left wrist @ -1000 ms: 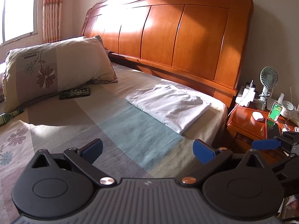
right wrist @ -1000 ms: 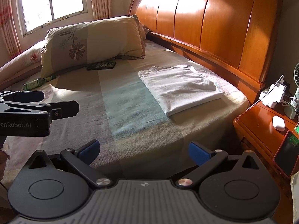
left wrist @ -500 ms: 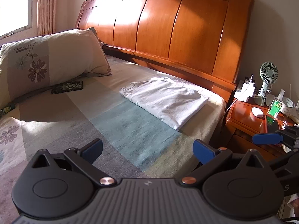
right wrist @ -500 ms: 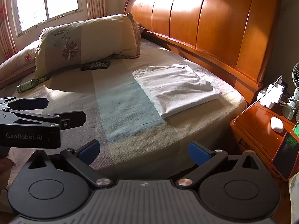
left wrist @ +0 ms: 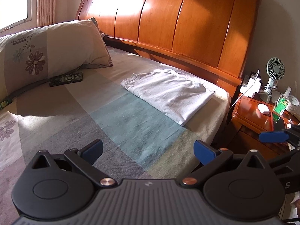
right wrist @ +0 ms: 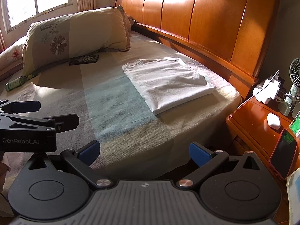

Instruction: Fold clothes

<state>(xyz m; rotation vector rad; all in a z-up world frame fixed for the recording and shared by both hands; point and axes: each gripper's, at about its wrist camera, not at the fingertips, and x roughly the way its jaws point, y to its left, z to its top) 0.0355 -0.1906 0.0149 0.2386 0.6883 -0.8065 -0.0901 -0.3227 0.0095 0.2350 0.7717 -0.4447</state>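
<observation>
The left gripper (left wrist: 148,151) hovered low over the near part of the bed, its two blue-tipped fingers (left wrist: 92,150) spread wide apart with nothing between them. The right gripper (right wrist: 144,151) hung beside it over the bed's near edge, its fingers (right wrist: 89,152) equally wide apart and holding nothing. Each gripper showed at the edge of the other's view. Beyond both, a white garment (right wrist: 166,83) lay folded into a flat rectangle on the striped bedsheet (left wrist: 131,120), well apart from the grippers, near the wooden headboard (left wrist: 178,18) and the bed's right-hand edge. Farther left, a floral pillow (right wrist: 75,37) leaned by the headboard, with a dark patterned phone case or small flat object (right wrist: 84,60) lying just in front of it. A green bottle (right wrist: 16,82) lay on the sheet at the far left. To the right of the bed stood a wooden nightstand (right wrist: 249,123) carrying a small fan (left wrist: 274,75), a white charger block (right wrist: 267,91), a small white case (right wrist: 273,121) and a phone (right wrist: 284,153) in a red case.
</observation>
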